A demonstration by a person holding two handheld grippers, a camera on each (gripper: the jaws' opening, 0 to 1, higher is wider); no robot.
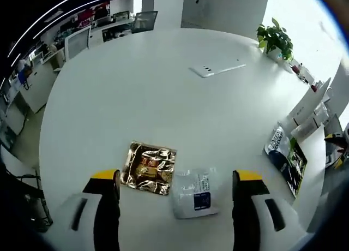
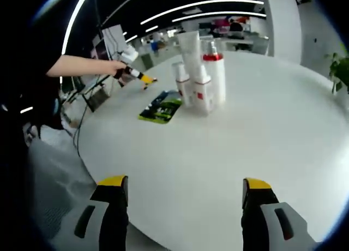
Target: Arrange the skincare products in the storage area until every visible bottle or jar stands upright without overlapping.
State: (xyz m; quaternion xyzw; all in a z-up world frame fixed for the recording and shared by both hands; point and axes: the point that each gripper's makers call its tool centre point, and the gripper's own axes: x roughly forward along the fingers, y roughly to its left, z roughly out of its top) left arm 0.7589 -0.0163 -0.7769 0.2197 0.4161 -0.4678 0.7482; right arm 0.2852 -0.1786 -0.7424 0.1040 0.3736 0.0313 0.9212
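Note:
Several white skincare bottles point(image 2: 203, 79) stand upright in a tight cluster on the round white table point(image 2: 262, 131); one has a red cap, and a tall tube point(image 2: 188, 46) rises behind them. In the left gripper view the same bottles point(image 1: 307, 113) show at the right edge. My right gripper point(image 2: 184, 184) is open, well short of the cluster, with nothing between its jaws. My left gripper point(image 1: 175, 180) is open above a gold sachet point(image 1: 148, 168) and a white sachet point(image 1: 194, 192). A person's hand holds that left gripper point(image 2: 136, 73) at the table's far left.
A green and black packet point(image 2: 161, 109) lies flat left of the bottles, and shows beside them in the other view too point(image 1: 287, 157). A potted plant point(image 1: 275, 40) and a flat white device point(image 1: 215, 69) sit far across the table point(image 1: 163, 98). Desks and chairs stand beyond.

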